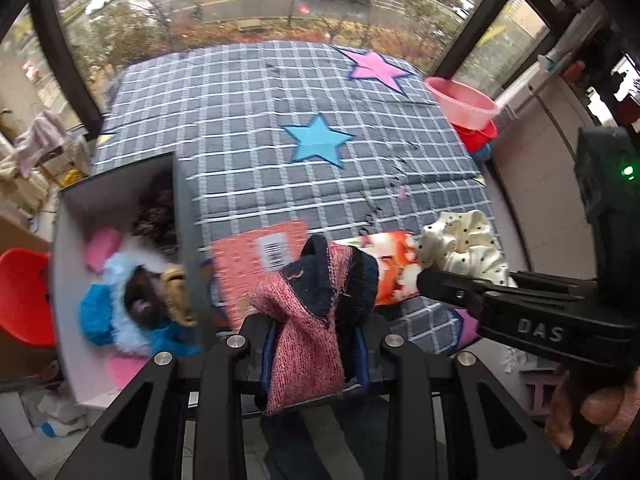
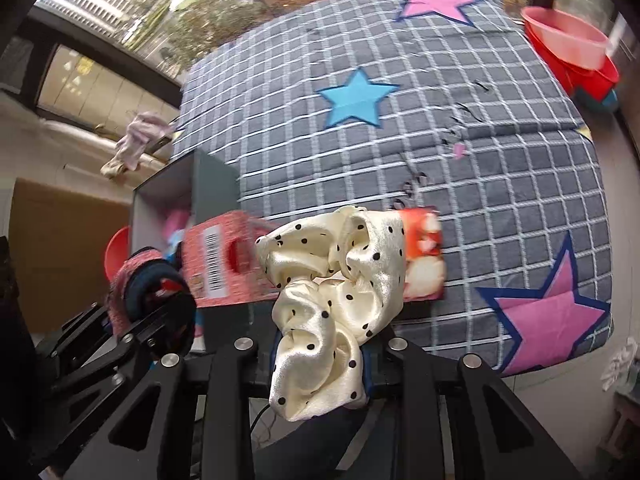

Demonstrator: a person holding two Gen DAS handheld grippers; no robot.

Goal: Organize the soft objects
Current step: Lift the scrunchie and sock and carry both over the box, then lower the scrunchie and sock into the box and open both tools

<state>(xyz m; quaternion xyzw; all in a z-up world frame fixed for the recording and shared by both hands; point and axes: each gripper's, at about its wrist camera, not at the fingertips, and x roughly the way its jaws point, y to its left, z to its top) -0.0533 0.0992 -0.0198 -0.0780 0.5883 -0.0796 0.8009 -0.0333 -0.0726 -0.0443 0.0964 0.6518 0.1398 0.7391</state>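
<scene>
Beside the grey box [image 1: 184,216] lies a red carton [image 1: 256,264].

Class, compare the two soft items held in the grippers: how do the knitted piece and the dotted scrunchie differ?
The knitted piece is pink-red and navy wool with a coarse, matte weave; the scrunchie is glossy cream satin with black dots. The knitted piece sits in the left gripper, the scrunchie in the right gripper. Both are soft, bunched, and pinched between shut jaws above the checked mat.
</scene>
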